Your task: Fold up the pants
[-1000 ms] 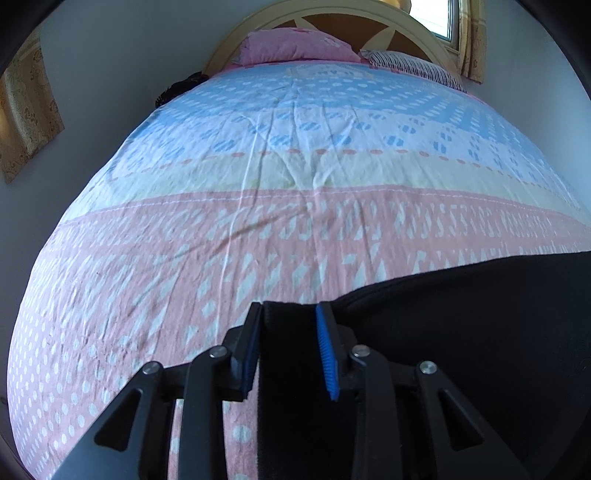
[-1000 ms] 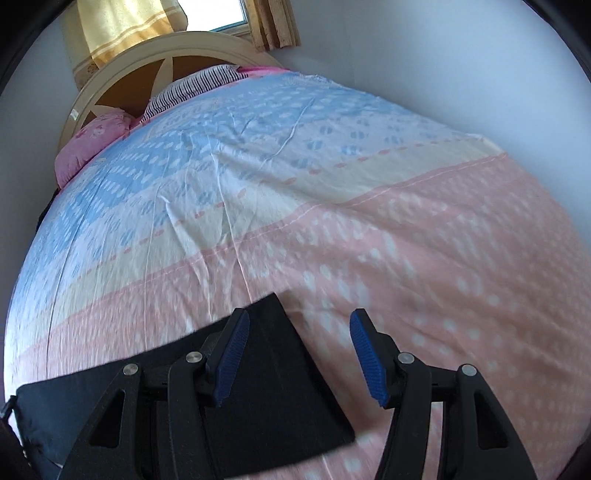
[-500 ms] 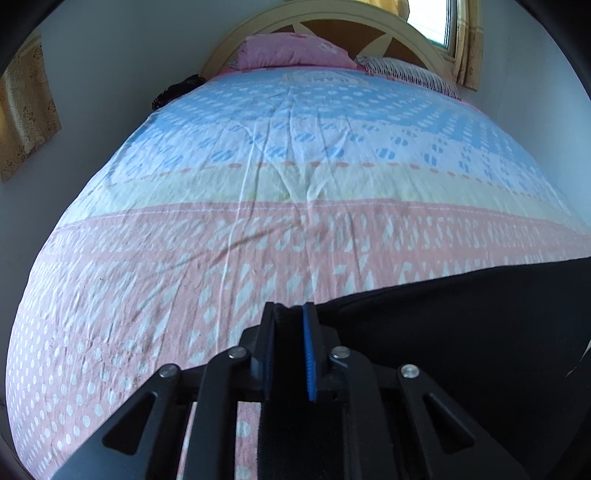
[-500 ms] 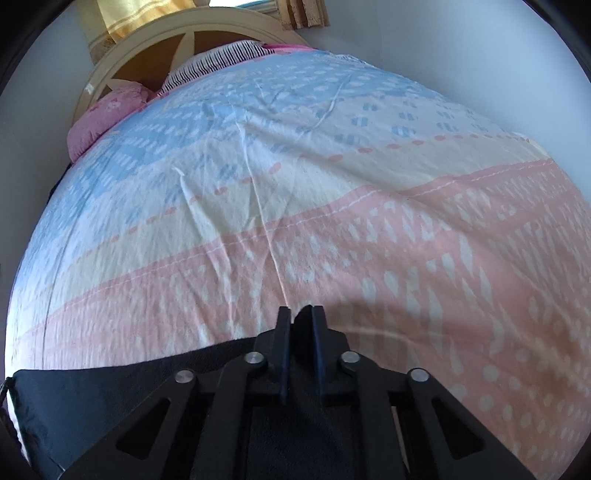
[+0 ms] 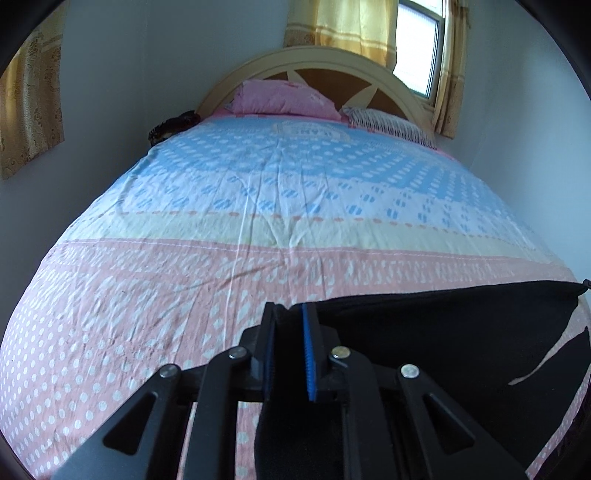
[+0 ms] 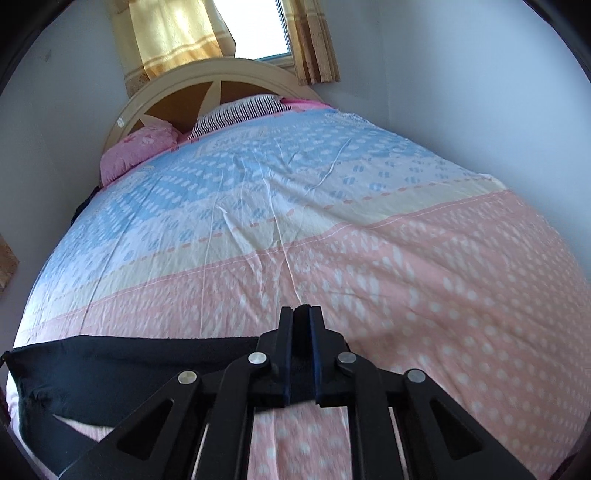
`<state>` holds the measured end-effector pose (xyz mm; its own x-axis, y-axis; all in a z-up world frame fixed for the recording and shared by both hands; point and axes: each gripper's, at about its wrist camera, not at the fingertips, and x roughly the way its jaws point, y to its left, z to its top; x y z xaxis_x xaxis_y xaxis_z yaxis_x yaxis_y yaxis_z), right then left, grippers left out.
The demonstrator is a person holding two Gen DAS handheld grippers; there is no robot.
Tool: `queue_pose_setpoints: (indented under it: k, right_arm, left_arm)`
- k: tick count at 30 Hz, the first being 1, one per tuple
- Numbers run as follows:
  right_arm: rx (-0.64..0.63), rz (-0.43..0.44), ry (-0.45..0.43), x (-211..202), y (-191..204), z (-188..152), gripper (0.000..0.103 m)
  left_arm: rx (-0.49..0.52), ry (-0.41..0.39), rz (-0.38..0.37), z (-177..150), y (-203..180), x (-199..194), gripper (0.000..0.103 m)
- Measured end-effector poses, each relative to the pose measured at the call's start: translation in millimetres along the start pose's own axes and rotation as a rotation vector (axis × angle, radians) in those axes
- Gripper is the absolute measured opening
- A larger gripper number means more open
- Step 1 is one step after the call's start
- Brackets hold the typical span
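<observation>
Black pants (image 5: pixel 436 332) hang stretched between my two grippers above the near end of the bed. My left gripper (image 5: pixel 290 314) is shut on one corner of the dark cloth, which fills the gap between its blue pads. In the right wrist view the pants (image 6: pixel 122 369) run off to the left as a taut band, and my right gripper (image 6: pixel 302 314) is shut on the other corner. The lower part of the pants droops out of view below both cameras.
The bed's patterned sheet (image 5: pixel 258 229) has pink, cream and blue bands and spreads ahead. A pink pillow (image 5: pixel 284 98) and a striped pillow (image 5: pixel 388 123) lie by the arched headboard (image 5: pixel 332 64). Walls close in on both sides; a curtained window (image 6: pixel 258 26) sits behind.
Both grippers closed on the pants' corners and then lifted them off the sheet, so the cameras now sit higher and see more of the headboard and window.
</observation>
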<state>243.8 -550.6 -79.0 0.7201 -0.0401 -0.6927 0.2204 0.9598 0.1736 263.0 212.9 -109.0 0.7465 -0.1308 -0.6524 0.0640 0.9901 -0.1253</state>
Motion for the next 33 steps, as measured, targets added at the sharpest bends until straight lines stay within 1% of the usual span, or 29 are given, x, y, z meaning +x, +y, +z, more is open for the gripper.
queue_pose_setpoints:
  k: [2, 7, 14, 18, 21, 25, 26, 27, 28, 30, 31, 32, 33]
  right_arm:
    - [0.004, 0.006, -0.02, -18.4, -3.7, -8.0, 0.008]
    - [0.023, 0.002, -0.038, -46.3, -14.9, -28.6, 0.008]
    - [0.06, 0.002, -0.037, -75.3, -33.3, -63.4, 0.007]
    - [0.062, -0.003, -0.022, -87.6, -40.2, -85.2, 0.007]
    - [0.07, -0.025, 0.001, -90.5, -47.2, -102.6, 0.007]
    - [0.06, -0.05, 0.074, -80.0, -56.6, -122.4, 0.008]
    - [0.048, -0.067, 0.081, -79.2, -55.6, -125.3, 0.011]
    - [0.034, -0.094, 0.081, -80.7, -53.1, -127.3, 0.012]
    - [0.021, -0.12, 0.071, -84.8, -50.1, -127.9, 0.013]
    - [-0.006, -0.15, 0.032, -99.4, -40.4, -125.6, 0.021]
    - [-0.019, -0.155, 0.015, -105.6, -35.8, -124.2, 0.037]
    - [-0.033, -0.153, -0.006, -113.2, -28.8, -122.0, 0.051]
    - [-0.05, -0.145, -0.027, -121.7, -19.8, -120.1, 0.053]
  left_arm:
    - [-0.001, -0.016, -0.012, -3.9, 1.5, -9.7, 0.014]
    - [-0.021, -0.043, -0.035, -15.7, 5.1, -26.8, 0.014]
    - [-0.042, -0.075, -0.083, -50.5, 11.4, -59.8, 0.014]
    - [-0.004, -0.061, -0.084, -76.1, 8.2, -66.9, 0.014]
    - [0.023, -0.047, -0.075, -95.2, 5.7, -66.4, 0.014]
    - [0.067, -0.047, -0.036, -112.4, 4.0, -60.7, 0.016]
    - [0.084, -0.046, -0.023, -115.1, 3.1, -57.8, 0.017]
    - [0.098, -0.05, -0.008, -116.4, 2.3, -57.1, 0.021]
    - [0.126, -0.057, 0.011, -117.2, 0.1, -56.1, 0.022]
    - [0.176, -0.073, 0.037, -118.8, -4.1, -58.4, 0.026]
    - [0.201, -0.079, 0.05, -119.6, -5.3, -59.6, 0.027]
    - [0.242, -0.081, 0.065, -119.8, -7.9, -60.5, 0.028]
    - [0.268, -0.083, 0.069, -120.4, -9.4, -61.3, 0.028]
